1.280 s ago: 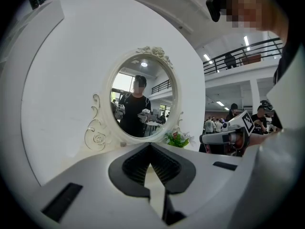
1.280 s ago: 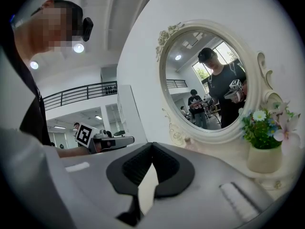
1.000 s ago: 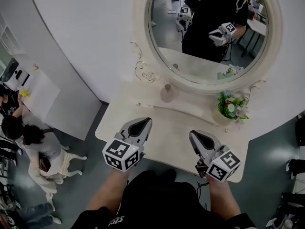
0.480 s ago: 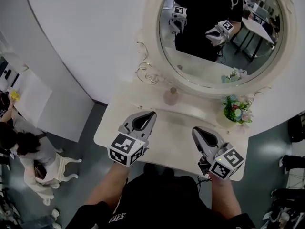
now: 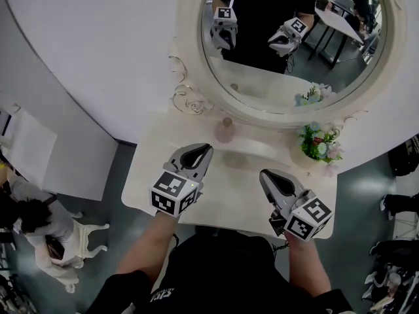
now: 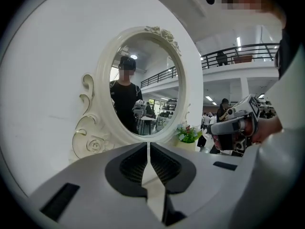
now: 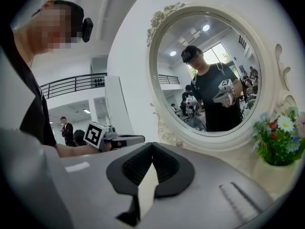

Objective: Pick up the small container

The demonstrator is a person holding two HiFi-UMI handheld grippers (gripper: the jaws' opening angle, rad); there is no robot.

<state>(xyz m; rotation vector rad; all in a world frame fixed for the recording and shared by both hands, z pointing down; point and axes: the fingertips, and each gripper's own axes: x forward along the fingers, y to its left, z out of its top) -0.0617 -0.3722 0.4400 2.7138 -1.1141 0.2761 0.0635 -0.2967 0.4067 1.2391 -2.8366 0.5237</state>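
While the person holds both tools low over the front half of the cream-white dressing table (image 5: 147,175), the left tongs (image 5: 203,149) are pressed together with nothing between them. In the left gripper view, the dark ribbed pads (image 6: 164,163) meet along one thin line. The right tongs (image 5: 264,174) are pressed together too, and they are just as empty. Each tool carries a cube of black-and-white square markers at its rear, near the person's hand.

The small pale pink rounded container (image 5: 225,130) stands upright on the raised back ledge of the table, just below the oval mirror in its ornate cream frame (image 5: 191,44). It is ahead of the left tongs and slightly to their right, apart from them. A small pot of green leaves with white and pink flowers (image 5: 319,144) sits on the same ledge, well to the container's right. The mirror glass reflects the person's black top and both tools.
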